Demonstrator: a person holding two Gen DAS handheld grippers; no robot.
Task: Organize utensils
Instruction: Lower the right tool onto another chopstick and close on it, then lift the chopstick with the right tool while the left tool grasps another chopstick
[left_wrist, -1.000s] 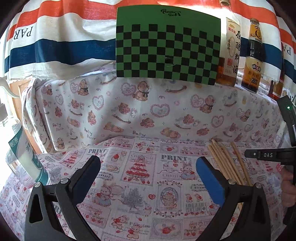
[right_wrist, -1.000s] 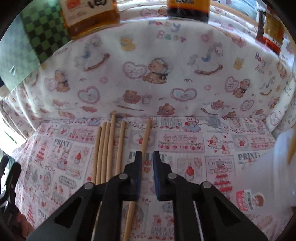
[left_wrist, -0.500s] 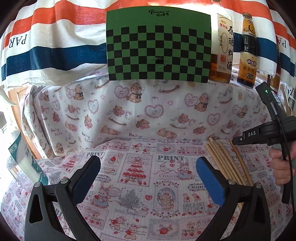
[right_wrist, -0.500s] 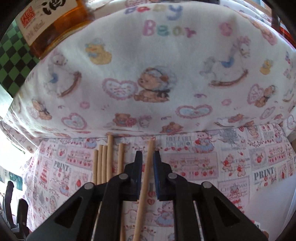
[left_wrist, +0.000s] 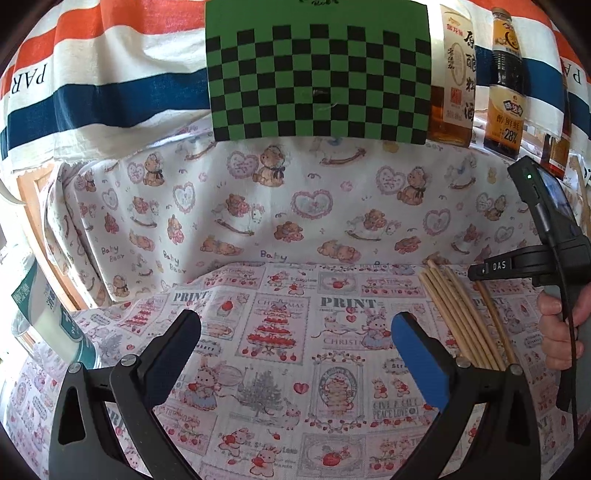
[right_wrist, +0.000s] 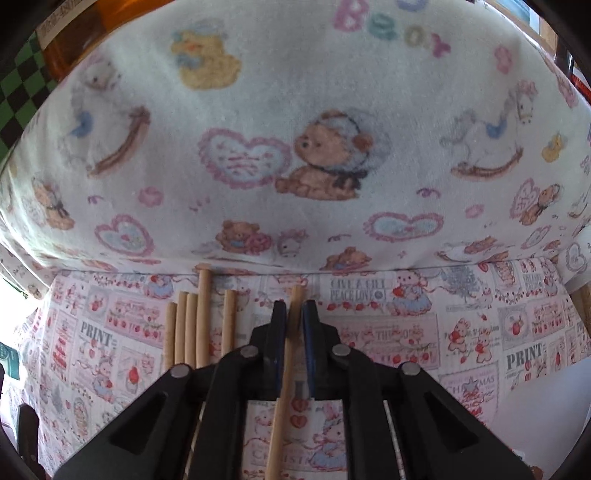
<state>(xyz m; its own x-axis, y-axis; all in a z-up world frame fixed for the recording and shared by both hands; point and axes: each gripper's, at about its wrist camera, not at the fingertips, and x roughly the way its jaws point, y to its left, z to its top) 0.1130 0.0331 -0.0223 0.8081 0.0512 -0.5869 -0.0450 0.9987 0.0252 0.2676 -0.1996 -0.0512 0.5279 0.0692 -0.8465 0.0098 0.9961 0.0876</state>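
Observation:
Several wooden chopsticks (right_wrist: 192, 328) lie side by side on the printed cloth, pointing at the back wall; they also show in the left wrist view (left_wrist: 456, 314). One separate chopstick (right_wrist: 286, 369) lies to their right. My right gripper (right_wrist: 294, 321) straddles this chopstick with its jaws nearly closed around it, low over the cloth. It also shows in the left wrist view (left_wrist: 480, 271), held in a hand. My left gripper (left_wrist: 295, 339) is wide open and empty above the middle of the cloth, left of the chopsticks.
A teddy-print cloth wall (left_wrist: 295, 206) rises at the back. Above it stand a green checkerboard (left_wrist: 317, 70) and sauce bottles (left_wrist: 504, 81). A white-and-green bottle (left_wrist: 48, 317) stands at the left edge.
My right gripper has moved forward along the single chopstick toward the back wall, its jaws now on either side of the stick's far end. The left gripper has stayed open and almost still.

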